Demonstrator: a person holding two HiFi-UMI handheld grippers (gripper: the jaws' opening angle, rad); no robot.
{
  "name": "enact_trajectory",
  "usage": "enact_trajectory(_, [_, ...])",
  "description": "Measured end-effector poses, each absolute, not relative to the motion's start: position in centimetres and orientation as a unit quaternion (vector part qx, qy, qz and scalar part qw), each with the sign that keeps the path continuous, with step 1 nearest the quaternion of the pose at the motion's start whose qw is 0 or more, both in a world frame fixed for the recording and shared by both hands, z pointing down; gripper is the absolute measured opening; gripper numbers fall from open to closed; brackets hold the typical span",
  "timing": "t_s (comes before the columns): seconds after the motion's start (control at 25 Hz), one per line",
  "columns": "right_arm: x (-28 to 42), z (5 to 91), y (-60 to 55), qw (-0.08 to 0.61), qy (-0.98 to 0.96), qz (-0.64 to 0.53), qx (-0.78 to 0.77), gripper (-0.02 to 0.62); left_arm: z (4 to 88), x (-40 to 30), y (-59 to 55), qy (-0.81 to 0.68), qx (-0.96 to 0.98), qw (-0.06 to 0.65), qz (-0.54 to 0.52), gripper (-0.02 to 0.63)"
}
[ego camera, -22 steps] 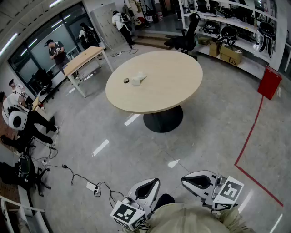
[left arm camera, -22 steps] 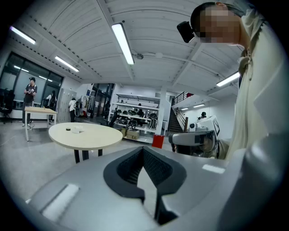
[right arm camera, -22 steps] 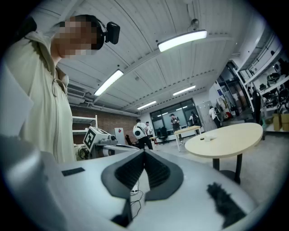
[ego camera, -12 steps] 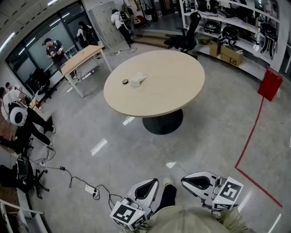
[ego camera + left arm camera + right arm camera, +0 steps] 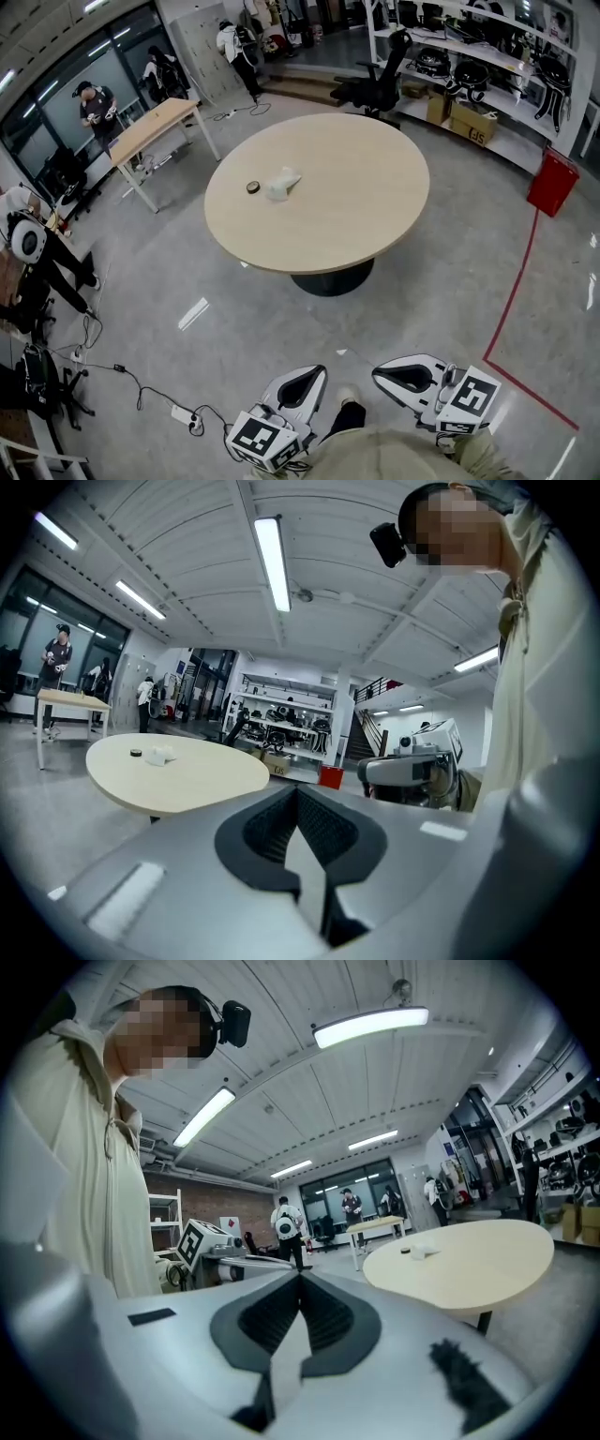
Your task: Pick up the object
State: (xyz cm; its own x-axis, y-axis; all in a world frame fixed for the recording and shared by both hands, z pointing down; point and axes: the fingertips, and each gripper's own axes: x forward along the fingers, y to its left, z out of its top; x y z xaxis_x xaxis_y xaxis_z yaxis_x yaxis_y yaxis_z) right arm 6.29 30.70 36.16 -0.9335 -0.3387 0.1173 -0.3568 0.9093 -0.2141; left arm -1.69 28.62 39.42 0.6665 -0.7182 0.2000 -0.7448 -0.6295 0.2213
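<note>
Both tools are hanging low at the bottom of the head view, well apart from the work: the left gripper is keeping its jaws pressed fully together with nothing between them, and the right gripper is doing the same, the ribbed dark pads meeting in a closed seam in each gripper view. The object is lying on the round table, left of centre on the top in the upper middle of the frame, just beside a small dark disc. It is looking like a small, white, crumpled lump (too small here to say whether tissue, cloth or thin plastic), so it is probably going to handle as light and soft, yielding under the pads rather than slipping or breaking. Pinching across its bulkier middle is looking safer than nipping the thin pointed end. The tabletop is showing a smooth, pale wood-toned surface on a dark pedestal, and the grey floor around it is shining like polished concrete.
</note>
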Motion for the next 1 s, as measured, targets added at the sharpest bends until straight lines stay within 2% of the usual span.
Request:
enact_trajectory(0.52, [1.2,36.2,19.1,0.040,-0.975,0.103,0.192,0.000,39.6,-6.2,17.1,-0.385,0.913,0.130,0.041,0.006])
enact_trajectory(1.0, [-0.4,38.5,11.2,0.048,-0.974,0.127,0.181,0.000,42.1,-7.9,10.0,-0.397,0.903,0.154,0.052,0.006])
